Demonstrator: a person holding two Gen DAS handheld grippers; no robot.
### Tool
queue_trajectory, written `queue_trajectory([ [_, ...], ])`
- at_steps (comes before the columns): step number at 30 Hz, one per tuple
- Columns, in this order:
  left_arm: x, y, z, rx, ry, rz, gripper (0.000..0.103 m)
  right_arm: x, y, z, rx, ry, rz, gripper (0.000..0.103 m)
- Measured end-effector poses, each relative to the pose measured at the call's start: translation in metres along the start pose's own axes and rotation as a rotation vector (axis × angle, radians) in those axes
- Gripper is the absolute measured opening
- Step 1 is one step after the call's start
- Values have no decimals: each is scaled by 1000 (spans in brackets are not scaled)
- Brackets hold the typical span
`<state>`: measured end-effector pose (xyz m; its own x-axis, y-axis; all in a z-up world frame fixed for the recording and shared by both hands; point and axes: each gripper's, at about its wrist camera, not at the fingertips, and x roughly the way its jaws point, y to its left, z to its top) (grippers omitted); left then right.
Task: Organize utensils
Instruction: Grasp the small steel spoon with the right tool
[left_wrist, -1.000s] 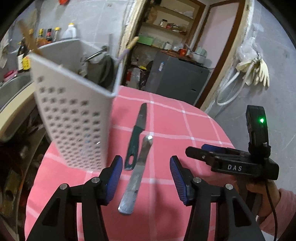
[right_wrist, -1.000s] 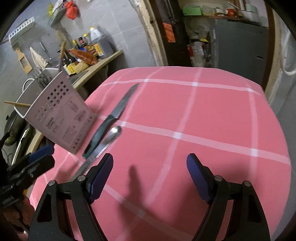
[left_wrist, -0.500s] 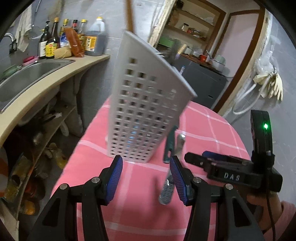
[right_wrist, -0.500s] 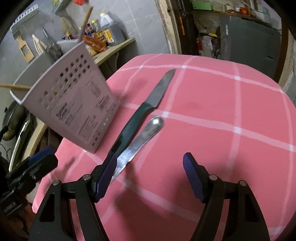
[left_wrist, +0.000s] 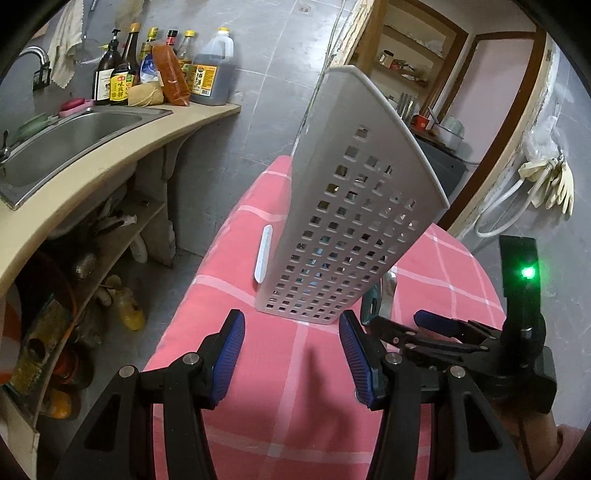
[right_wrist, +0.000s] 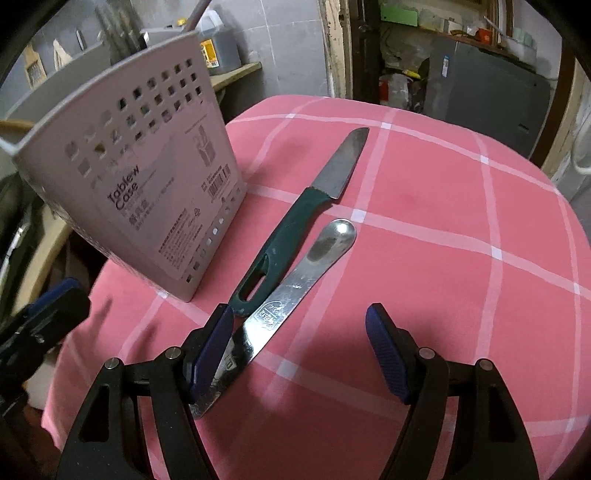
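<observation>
On pink checked tablecloth (right_wrist: 424, 229): knife (right_wrist: 295, 221), spoon (right_wrist: 295, 284).

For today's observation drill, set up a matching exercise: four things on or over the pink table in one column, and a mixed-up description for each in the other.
Column 1:
1. knife
2. spoon
3. utensil holder
4. right gripper

Column 2:
A. perforated grey plastic, standing on the cloth
B. dark green handle with a slot
C. open, above the table
D. shiny metal, lying right of the knife

Pairs: 1-B, 2-D, 3-A, 4-C
</observation>
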<state>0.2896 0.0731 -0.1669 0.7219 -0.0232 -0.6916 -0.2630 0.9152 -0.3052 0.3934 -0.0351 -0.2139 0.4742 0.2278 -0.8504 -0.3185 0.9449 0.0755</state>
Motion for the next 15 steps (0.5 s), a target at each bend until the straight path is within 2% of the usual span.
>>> queue_trajectory([
  [3,0,3,1,-1,2,-1,51,-1,7,-4,-47,12,-57,70],
  [5,1,4,1,-1,7,-3,51,-6,5,-6,-44,21,-66,69],
  [8,1,2,0,-1,14,-15,51,-17,-6,-10,-39,34,-123,67],
  [12,0,-11,-7,23,26,-55,51,-33,-31,-13,-53,53,-153,47],
  [13,1,-16,-8,33,28,-70,51,-35,-37,-12,-57,57,-155,45],
  [15,1,-26,-11,49,31,-92,51,-41,-51,-13,-64,65,-136,34],
])
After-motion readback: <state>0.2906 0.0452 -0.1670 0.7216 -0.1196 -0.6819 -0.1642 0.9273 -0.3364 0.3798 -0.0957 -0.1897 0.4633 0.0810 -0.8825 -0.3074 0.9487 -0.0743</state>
